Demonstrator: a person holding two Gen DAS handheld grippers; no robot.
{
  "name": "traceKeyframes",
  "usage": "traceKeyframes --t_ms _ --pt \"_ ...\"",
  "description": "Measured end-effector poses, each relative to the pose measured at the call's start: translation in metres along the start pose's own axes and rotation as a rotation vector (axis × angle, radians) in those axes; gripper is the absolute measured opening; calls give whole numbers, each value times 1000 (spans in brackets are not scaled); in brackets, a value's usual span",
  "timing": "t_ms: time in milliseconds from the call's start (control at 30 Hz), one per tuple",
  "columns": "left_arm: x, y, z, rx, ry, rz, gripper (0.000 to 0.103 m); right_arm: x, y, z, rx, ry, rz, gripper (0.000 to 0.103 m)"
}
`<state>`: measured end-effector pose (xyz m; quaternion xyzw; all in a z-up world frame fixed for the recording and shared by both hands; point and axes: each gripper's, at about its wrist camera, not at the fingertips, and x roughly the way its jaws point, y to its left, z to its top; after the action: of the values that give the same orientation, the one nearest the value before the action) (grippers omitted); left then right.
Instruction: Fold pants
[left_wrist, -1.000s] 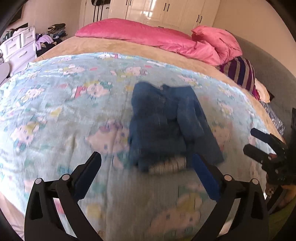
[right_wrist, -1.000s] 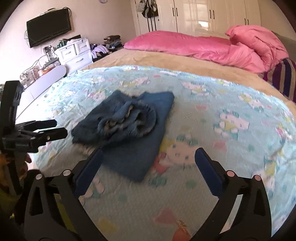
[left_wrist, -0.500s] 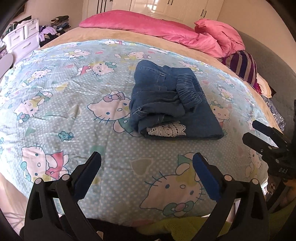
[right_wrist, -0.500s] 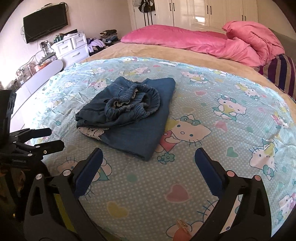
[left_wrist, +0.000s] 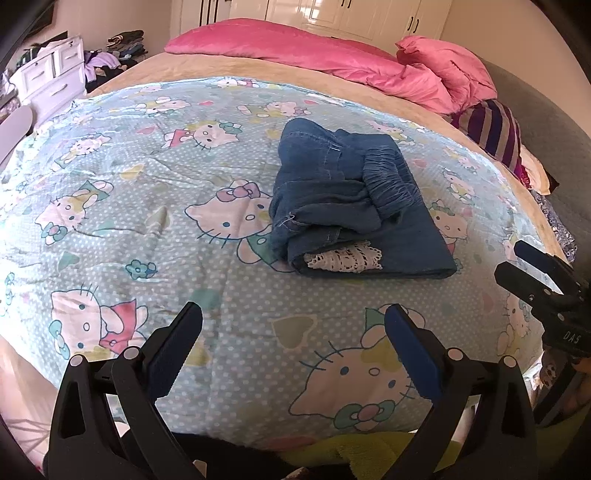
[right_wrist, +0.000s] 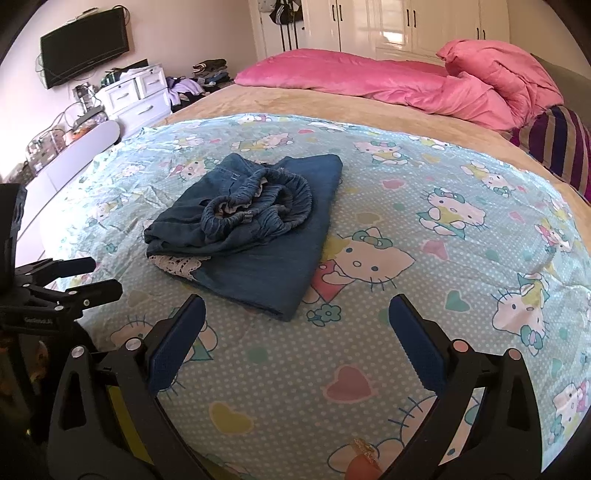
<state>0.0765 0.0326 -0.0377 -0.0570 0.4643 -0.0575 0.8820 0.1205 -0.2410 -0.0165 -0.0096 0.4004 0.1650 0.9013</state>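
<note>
White lace trim (left_wrist: 343, 257) is peeking out from the folded blue denim pants (left_wrist: 354, 206), the rest buried inside. The right hand-held gripper (left_wrist: 532, 273) is getting cropped by the frame edge, and the clutter on the white dresser (right_wrist: 133, 96) is reading too small.

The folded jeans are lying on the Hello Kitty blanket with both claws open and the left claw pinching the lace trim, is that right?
Not quite. The left claw is open but pinches nothing: in the left wrist view it hangs short of the lace trim, apart from the folded jeans. The jeans do lie on the Hello Kitty blanket, and the right claw is open too.
</note>
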Motion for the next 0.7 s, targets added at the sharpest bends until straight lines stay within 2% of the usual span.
traceKeyframes --t_ms 700 --pt "-3 3 1 -13 3 29 99 -4 0 1 4 -12 -5 94"
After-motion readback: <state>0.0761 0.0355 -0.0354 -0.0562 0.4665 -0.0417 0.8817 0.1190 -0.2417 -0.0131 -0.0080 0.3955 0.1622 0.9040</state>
